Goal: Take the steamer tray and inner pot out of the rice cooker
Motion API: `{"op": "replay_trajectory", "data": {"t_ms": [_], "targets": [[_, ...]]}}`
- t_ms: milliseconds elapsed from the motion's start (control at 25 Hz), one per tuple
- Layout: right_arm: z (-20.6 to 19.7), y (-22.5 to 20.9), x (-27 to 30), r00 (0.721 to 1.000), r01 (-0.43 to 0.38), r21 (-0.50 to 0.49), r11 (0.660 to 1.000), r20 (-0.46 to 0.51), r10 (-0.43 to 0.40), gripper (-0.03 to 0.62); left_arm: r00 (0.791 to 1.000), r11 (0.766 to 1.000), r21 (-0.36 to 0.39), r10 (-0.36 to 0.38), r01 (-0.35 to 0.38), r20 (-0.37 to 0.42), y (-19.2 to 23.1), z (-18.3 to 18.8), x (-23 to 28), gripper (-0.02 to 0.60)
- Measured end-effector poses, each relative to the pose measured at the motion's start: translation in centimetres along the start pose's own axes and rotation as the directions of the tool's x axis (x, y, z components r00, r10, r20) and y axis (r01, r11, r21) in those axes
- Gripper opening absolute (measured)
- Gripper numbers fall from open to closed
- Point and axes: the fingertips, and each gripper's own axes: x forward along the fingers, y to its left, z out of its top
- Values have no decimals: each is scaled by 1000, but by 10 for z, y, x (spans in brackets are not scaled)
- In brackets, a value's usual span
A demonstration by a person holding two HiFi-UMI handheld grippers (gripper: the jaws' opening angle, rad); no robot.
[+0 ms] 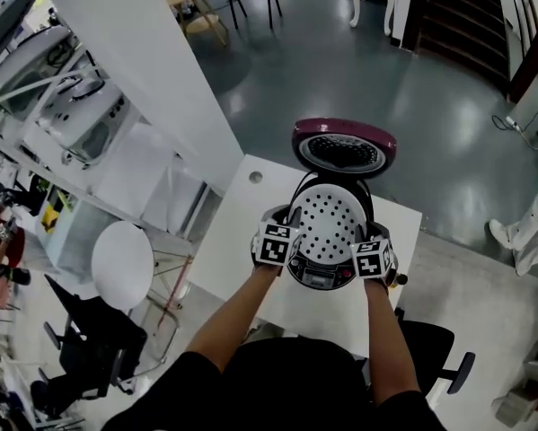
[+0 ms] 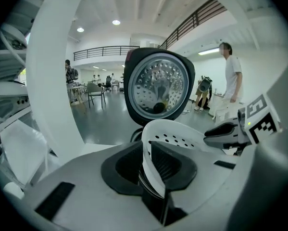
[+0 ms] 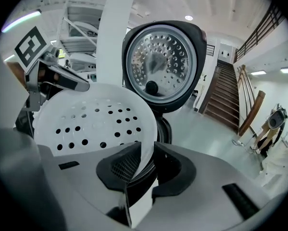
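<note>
The rice cooker (image 1: 327, 275) stands on a white table with its maroon lid (image 1: 344, 146) tipped open at the back. A white perforated steamer tray (image 1: 327, 223) is tilted over the cooker's mouth. My left gripper (image 1: 282, 241) is shut on the tray's left rim, and my right gripper (image 1: 369, 257) is shut on its right rim. In the left gripper view the pads clamp the thin white rim of the tray (image 2: 182, 134). In the right gripper view the tray (image 3: 91, 119) fills the left, with its edge pinched between the pads. The inner pot is hidden under the tray.
The white table (image 1: 251, 241) is small, with edges close on all sides. A black chair (image 1: 430, 348) sits near me at the right and a round white stool (image 1: 123, 263) at the left. A wide white pillar (image 1: 143, 70) rises at the left. A person (image 1: 524, 236) stands at the right.
</note>
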Motion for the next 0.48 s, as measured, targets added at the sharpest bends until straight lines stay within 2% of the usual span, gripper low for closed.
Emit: {"op": "replay_trajectory", "data": {"t_ms": [240,480], "targets": [[13,7,-15,996,-39,-10,999,75,40,66,996,996,-66,60,-55,65,2,2,-29,46],[45,24,-18,986,-75,-38,996,148,80,59,980,985,-124,140,-122,144,21,15,-63,38]]}}
